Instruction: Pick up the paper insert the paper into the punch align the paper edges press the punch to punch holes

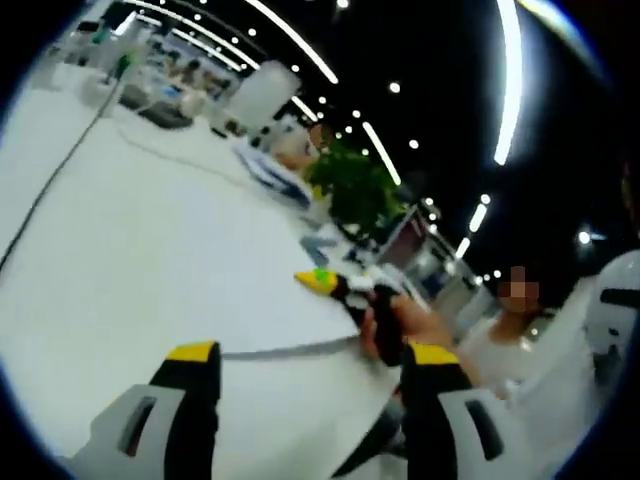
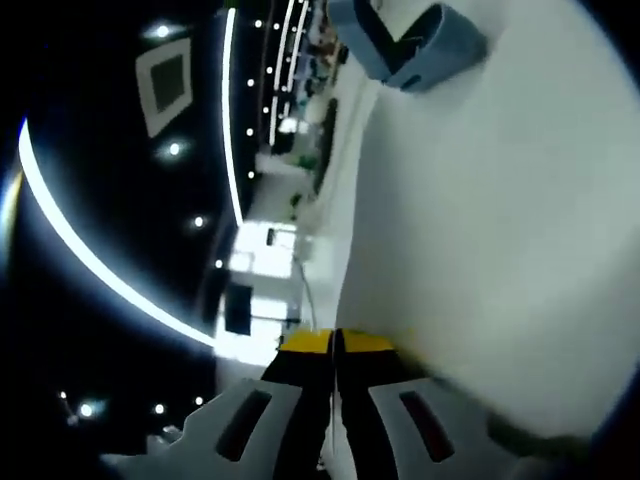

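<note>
Looking along your left gripper (image 1: pixel 310 362), you have its two yellow-tipped jaws spread wide apart with nothing between them, held above a broad white surface (image 1: pixel 150 250). Just past the right jaw, a hand (image 1: pixel 405 325) grips the other gripper (image 1: pixel 325 283), whose yellow tip with a green mark points left across the surface's near edge; whether that tip is parted you cannot tell from this side. A dark cable (image 1: pixel 60 170) runs across the surface toward its far end, where blurred white things and a leafy green plant (image 1: pixel 355 190) stand. A person in white (image 1: pixel 510 350) sits beyond the surface edge on the right.

Your right gripper (image 2: pixel 335 345) has its jaws pressed together, the yellow tips meeting with only a thin dark seam between them; no sheet can be made out in the seam, so you cannot tell whether anything thin is pinched there. The view is rolled on its side, with the white surface (image 2: pixel 500 230) rising along the right. A blue-grey hole punch (image 2: pixel 410 40) with a dark slot lies on it near the top of the view, well apart from the jaws. No paper can be told apart from the white surface in either view.
</note>
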The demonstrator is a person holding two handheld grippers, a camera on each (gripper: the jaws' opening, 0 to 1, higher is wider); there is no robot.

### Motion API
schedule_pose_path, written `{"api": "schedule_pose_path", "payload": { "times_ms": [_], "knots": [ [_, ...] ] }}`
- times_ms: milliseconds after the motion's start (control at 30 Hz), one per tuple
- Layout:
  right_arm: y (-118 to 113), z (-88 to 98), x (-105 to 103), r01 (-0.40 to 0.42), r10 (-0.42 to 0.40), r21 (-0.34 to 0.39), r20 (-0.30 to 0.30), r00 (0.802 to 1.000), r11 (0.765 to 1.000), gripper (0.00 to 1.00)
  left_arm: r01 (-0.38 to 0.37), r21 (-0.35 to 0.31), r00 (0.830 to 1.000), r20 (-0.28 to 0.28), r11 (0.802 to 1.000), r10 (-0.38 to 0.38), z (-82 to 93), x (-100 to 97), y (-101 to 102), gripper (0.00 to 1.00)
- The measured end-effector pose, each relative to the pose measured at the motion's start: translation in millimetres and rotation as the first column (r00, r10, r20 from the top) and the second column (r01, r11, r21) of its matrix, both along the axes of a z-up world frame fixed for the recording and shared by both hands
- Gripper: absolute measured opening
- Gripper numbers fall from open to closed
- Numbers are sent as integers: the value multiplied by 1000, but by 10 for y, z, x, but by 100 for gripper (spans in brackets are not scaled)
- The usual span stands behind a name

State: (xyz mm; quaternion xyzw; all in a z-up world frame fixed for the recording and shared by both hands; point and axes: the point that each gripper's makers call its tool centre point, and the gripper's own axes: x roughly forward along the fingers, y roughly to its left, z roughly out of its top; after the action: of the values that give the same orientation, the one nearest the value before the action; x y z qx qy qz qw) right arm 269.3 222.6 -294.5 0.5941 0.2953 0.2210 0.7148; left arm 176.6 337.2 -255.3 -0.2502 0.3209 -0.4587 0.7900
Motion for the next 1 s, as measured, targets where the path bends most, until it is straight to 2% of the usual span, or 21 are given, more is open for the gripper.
{"api": "schedule_pose_path", "payload": {
  "times_ms": [67, 167, 300, 433, 633, 733, 800, 833, 900, 933, 1000],
  "knots": [
    [11, 18, 47, 5, -5, 11, 7, 1000, 1000, 3, -1, 17, 999, -52, 1000, 2, -114, 24, -29, 71],
    [23, 0, 89, 15, -15, 24, 8, 1000, 1000, 3, -47, 6, 997, -66, 999, 47, -111, 114, -47, 71],
    [57, 60, 125, 28, -30, 85, 16, 999, 996, 3, -72, -86, 988, -144, 994, 59, -53, 130, -157, 72],
    [113, 73, 109, 22, -24, 81, 24, 999, 996, 3, -113, -200, 966, -253, 973, 60, -21, 144, -283, 75],
    [149, 137, 80, 26, -31, 149, 29, 999, 989, 3, -227, -313, 919, -383, 922, 96, -13, 295, -309, 74],
    [157, 142, 66, 29, -34, 171, 26, 999, 985, 3, -311, -366, 886, -445, 877, 129, -4, 402, -272, 75],
    [170, 142, 47, 30, -35, 171, 28, 999, 985, 3, -349, -408, 871, -472, 843, 132, 17, 456, -254, 76],
    [173, 135, 45, 28, -34, 165, 31, 999, 986, 3, -384, -427, 856, -496, 819, 144, 9, 501, -233, 77],
    [172, 124, 40, 30, -35, 171, 27, 999, 985, 3, -424, -442, 835, -530, 790, 151, -18, 548, -204, 79],
    [175, 129, 39, 28, -34, 178, 27, 999, 984, 3, -433, -450, 829, -539, 781, 150, -30, 555, -188, 78],
    [181, 137, 35, 28, -33, 178, 27, 999, 984, 3, -443, -457, 829, -536, 771, 158, -31, 568, -164, 79]
  ]
}}
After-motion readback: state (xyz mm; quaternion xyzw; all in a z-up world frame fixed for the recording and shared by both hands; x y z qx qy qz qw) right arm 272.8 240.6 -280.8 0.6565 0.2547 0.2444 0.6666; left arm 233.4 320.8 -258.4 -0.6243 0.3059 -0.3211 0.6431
